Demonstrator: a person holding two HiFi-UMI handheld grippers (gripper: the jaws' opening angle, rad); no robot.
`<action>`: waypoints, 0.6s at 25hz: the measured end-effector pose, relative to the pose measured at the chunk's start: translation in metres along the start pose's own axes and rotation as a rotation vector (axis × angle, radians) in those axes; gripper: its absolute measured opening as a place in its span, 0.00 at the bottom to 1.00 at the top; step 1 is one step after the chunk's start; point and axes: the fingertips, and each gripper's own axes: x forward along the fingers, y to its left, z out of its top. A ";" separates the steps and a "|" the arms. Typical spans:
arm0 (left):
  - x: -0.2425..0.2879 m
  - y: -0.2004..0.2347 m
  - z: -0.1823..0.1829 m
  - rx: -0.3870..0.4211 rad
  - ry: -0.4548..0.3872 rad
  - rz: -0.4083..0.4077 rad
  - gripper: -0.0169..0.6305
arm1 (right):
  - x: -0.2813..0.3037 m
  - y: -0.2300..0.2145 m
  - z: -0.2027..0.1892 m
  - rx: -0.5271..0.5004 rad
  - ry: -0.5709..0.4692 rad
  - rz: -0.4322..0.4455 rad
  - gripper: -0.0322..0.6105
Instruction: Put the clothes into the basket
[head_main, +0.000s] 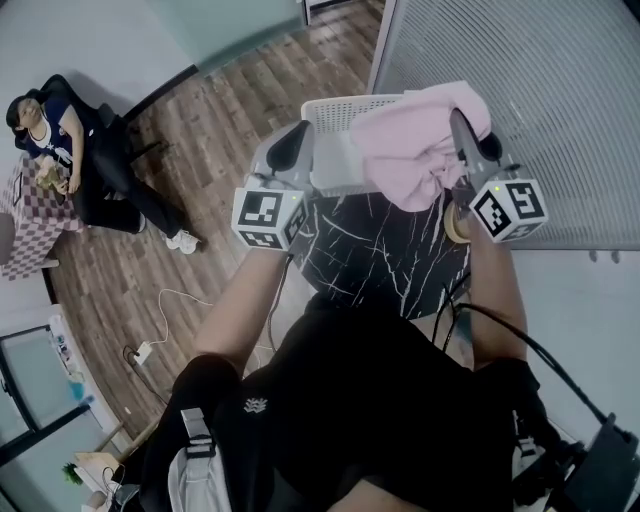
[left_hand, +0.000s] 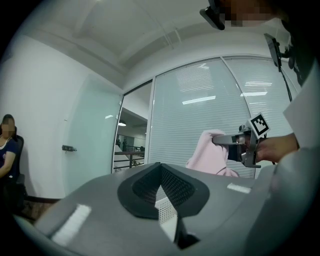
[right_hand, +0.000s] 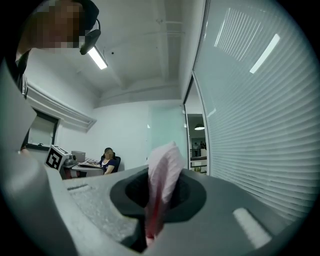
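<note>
My right tongs (head_main: 458, 125) were clamped shut on the pink garment (head_main: 410, 150), the basket (head_main: 335, 110) just below them, my left tongs (head_main: 292, 145) gripping its rim (the drop itself, I judged, still undone).

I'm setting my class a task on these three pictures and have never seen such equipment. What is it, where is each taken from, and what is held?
No robot here: a person holds a two-jaw gripper in each hand. One picture looks down from a head camera; the others look along each gripper's jaws. The right gripper pinches a pink garment above a white basket on a black marbled table. The left gripper seems to grip the basket's rim.
</note>
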 end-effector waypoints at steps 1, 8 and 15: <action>0.000 0.000 0.002 0.001 -0.001 0.001 0.04 | 0.002 0.001 0.002 -0.002 -0.002 0.006 0.10; 0.003 0.013 -0.001 -0.009 -0.002 0.021 0.04 | 0.028 0.007 0.012 -0.014 -0.018 0.038 0.10; 0.000 0.025 -0.014 -0.032 0.027 0.057 0.04 | 0.043 0.009 0.018 -0.014 -0.028 0.056 0.10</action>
